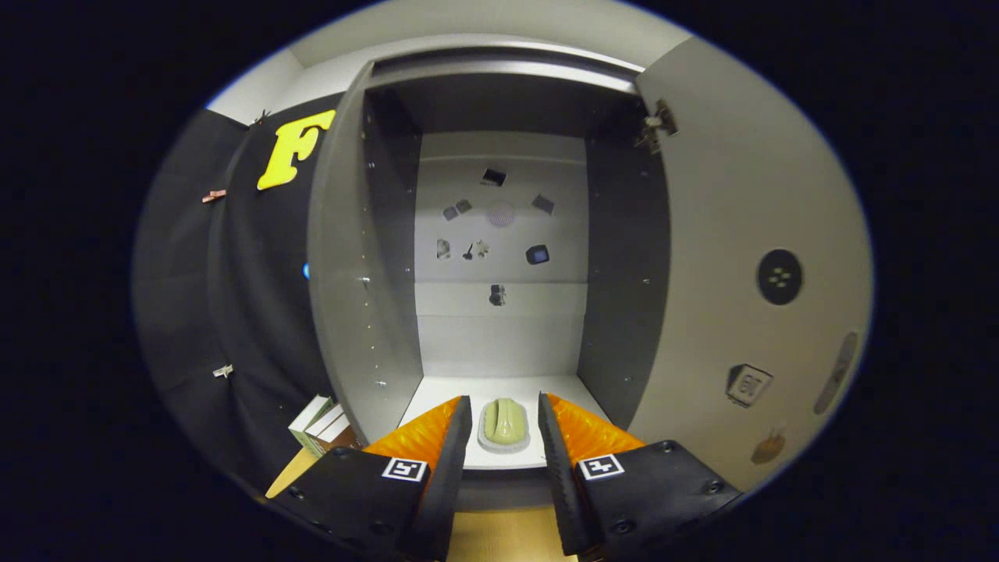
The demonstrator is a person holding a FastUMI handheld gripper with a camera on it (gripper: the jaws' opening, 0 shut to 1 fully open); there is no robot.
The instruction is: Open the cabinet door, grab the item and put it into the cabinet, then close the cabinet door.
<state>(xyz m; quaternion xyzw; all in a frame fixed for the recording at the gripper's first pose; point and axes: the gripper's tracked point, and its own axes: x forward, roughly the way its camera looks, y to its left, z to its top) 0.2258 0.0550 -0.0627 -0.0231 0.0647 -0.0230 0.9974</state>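
The cabinet [499,328] stands open straight ahead, its door [749,257] swung out to the right with a hinge near its top. A pale green rounded item [505,423] lies on a light base on the cabinet's white floor, just inside the front edge. My gripper [504,406] is open, its two fingers either side of the item without touching it, their tips at the cabinet's threshold. Nothing is held between the fingers.
Small stickers dot the cabinet's back wall [499,226]. A few books [321,425] stand left of the cabinet on a wooden surface [499,535] that runs beneath the fingers. The open door carries a round black mark [779,276] and other stickers.
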